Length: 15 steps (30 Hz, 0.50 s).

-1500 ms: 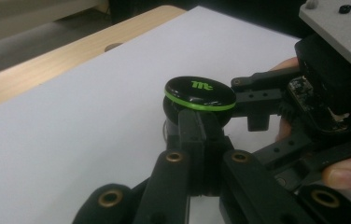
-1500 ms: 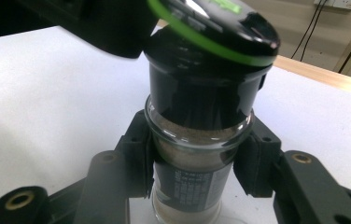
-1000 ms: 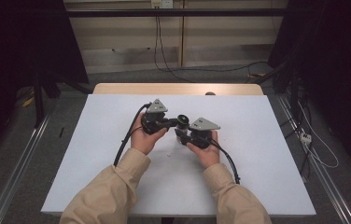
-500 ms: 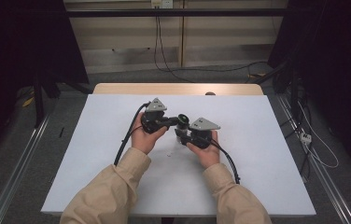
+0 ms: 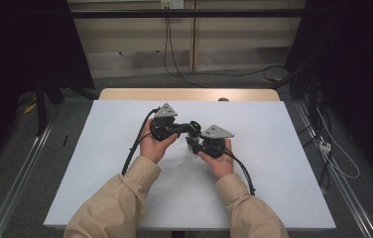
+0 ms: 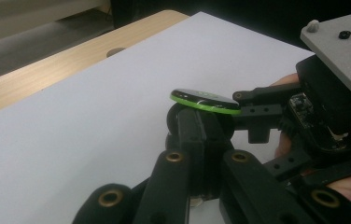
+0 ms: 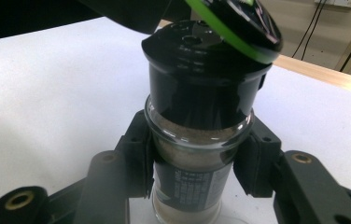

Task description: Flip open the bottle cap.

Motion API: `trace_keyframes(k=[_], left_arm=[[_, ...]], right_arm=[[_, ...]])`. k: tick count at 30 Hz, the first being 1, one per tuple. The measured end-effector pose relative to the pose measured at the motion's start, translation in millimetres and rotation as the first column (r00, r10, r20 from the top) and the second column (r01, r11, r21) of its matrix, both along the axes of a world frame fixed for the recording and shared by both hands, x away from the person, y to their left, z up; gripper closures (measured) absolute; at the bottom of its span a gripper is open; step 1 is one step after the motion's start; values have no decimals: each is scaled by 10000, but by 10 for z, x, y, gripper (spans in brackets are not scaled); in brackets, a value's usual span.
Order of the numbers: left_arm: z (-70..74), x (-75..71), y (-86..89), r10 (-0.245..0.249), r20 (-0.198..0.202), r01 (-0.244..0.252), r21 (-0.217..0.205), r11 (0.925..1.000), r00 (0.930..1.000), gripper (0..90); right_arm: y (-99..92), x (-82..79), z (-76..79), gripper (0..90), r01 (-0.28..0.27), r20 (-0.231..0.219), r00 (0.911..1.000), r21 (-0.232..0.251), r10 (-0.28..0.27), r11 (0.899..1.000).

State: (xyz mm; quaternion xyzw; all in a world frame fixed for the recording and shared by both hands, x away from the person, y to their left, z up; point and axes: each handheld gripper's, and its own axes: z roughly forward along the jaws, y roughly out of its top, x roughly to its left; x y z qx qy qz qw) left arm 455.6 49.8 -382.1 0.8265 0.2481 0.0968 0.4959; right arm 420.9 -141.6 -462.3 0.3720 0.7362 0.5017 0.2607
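Right gripper view: tongs [image 7: 194,154] clamp spice jar [image 7: 197,116] (lid open).

A white table top [image 5: 283,163] is covering a wooden table [image 5: 184,94], whose far edge is showing as a bare strip; grey floor [image 5: 11,163] is surrounding it; metal rails [image 5: 345,193] are running along both sides; black curtains [image 5: 21,44] are hanging left and right; a pale panelled wall [image 5: 135,34] is standing behind, with cables [image 5: 167,44] hanging down it.
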Motion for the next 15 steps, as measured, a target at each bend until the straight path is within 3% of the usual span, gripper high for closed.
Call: trace_keyframes(k=[15], left_arm=[[14,19,-25,32,-13,-32,-132,9999,10000,900]], right_arm=[[0,1,0,533,0,-3,10000,1,0,10000]])
